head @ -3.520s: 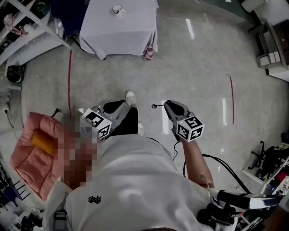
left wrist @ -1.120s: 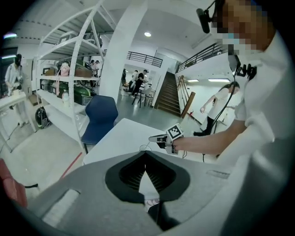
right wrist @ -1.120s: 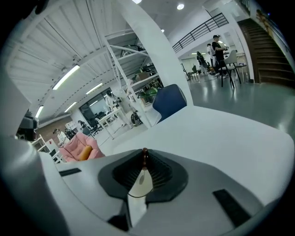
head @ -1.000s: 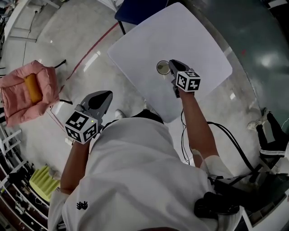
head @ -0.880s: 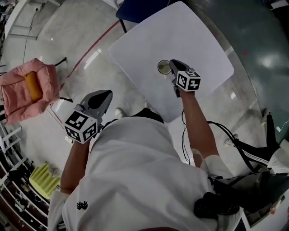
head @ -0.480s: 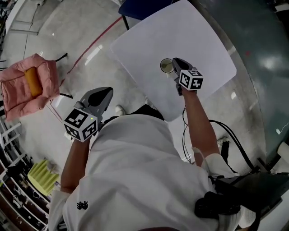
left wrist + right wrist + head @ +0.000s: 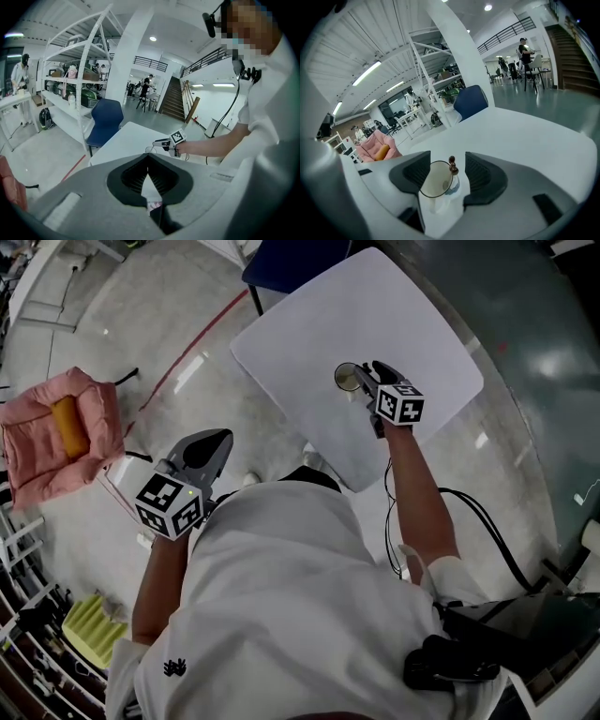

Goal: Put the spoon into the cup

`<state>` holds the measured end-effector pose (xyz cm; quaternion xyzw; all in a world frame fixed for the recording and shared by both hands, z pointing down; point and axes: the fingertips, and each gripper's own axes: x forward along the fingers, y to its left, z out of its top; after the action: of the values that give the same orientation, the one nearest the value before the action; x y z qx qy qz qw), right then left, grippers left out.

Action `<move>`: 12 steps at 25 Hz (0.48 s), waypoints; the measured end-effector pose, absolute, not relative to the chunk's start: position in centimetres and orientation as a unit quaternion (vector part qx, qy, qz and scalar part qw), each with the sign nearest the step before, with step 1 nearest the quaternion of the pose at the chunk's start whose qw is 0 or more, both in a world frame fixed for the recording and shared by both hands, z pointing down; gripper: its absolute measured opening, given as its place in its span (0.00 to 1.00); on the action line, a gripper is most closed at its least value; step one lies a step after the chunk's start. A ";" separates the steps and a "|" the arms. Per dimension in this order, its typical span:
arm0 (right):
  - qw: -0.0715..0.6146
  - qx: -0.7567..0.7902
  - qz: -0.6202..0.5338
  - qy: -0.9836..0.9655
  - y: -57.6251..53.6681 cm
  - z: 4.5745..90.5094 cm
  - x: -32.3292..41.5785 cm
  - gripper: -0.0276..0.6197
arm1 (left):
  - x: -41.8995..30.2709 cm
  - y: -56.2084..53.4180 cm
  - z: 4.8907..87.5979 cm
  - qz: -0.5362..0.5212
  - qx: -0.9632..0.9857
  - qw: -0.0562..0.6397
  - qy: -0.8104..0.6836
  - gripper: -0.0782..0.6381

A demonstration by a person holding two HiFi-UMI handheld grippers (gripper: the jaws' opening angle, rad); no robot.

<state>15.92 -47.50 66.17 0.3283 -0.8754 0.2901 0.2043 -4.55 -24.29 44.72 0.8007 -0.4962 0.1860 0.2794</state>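
Note:
A small pale cup (image 7: 435,180) with a dark rim stands on the white table (image 7: 412,324). The spoon (image 7: 452,165) leans inside it, its beaded dark handle end poking over the rim. My right gripper (image 7: 447,159) sits around the cup with its jaws opening, and neither pad presses on the spoon or the cup. In the head view the cup (image 7: 348,377) is just left of the right gripper (image 7: 366,376). My left gripper (image 7: 214,442) hangs shut and empty over the floor, well away from the table. In its own view the left gripper (image 7: 148,158) points towards the table.
A blue chair (image 7: 291,259) stands at the table's far side. A pink cushion (image 7: 52,442) with an orange roll lies on the floor at the left, near a red floor line (image 7: 202,329). Cables (image 7: 478,531) trail on the right. Metal shelves (image 7: 70,89) line the far wall.
Earlier I carried the spoon across the floor in the right gripper. Now the right gripper is at the cup, its jaws have spread, and the spoon rests in the cup.

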 end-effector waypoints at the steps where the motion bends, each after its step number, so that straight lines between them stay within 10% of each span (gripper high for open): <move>1: 0.200 0.337 0.285 -0.875 -47.5 65.5 16.3 0.41 | -4.6 -24.0 44.6 0.186 0.805 0.276 -0.491 0.12; 7: 0.181 0.385 0.266 -0.865 -43.7 61.5 17.9 0.38 | -5.9 -21.3 43.3 0.173 0.830 0.251 -0.466 0.12; 12: 0.147 0.422 0.274 -0.851 -37.7 58.1 17.9 0.06 | -8.0 -18.3 42.6 0.176 0.843 0.221 -0.457 0.12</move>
<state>17.88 -37.68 58.12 0.4223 -0.8513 0.2744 0.1471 -7.95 -18.27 42.56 0.8432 -0.4572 0.1758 0.2215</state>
